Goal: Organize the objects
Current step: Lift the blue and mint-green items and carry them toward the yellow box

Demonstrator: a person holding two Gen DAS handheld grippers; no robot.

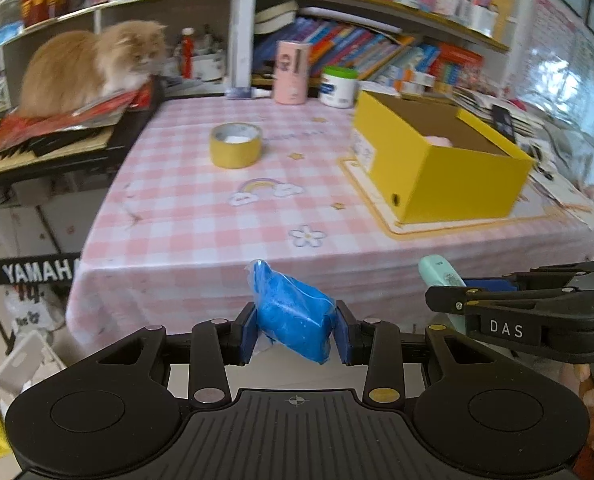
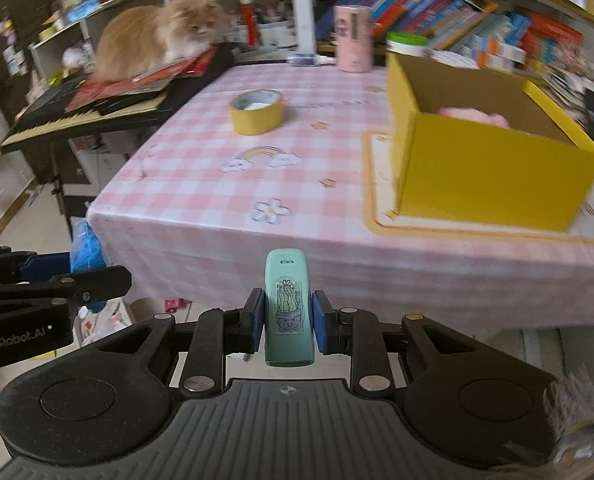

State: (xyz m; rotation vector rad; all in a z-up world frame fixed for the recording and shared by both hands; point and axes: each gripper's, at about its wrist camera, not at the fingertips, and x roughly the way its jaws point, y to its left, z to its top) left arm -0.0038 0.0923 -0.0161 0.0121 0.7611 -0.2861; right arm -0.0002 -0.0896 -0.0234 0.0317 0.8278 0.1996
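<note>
My left gripper (image 1: 295,330) is shut on a blue plastic-wrapped packet (image 1: 293,316) and holds it in the air in front of the table's near edge. My right gripper (image 2: 288,320) is shut on a mint-green stapler-like object (image 2: 287,304) with a cactus sticker, also held off the table; it shows in the left wrist view (image 1: 441,276) too. An open yellow box (image 1: 445,160) stands on a mat at the table's right, with a pink thing (image 2: 473,115) inside. A yellow tape roll (image 1: 236,145) lies on the pink checked tablecloth (image 1: 201,216).
An orange cat (image 1: 93,64) sits on magazines on a keyboard (image 1: 37,148) left of the table. A pink cylinder (image 1: 292,72) and a white jar (image 1: 339,86) stand at the table's back edge. Bookshelves (image 1: 377,40) are behind. A white basket (image 1: 21,364) is on the floor.
</note>
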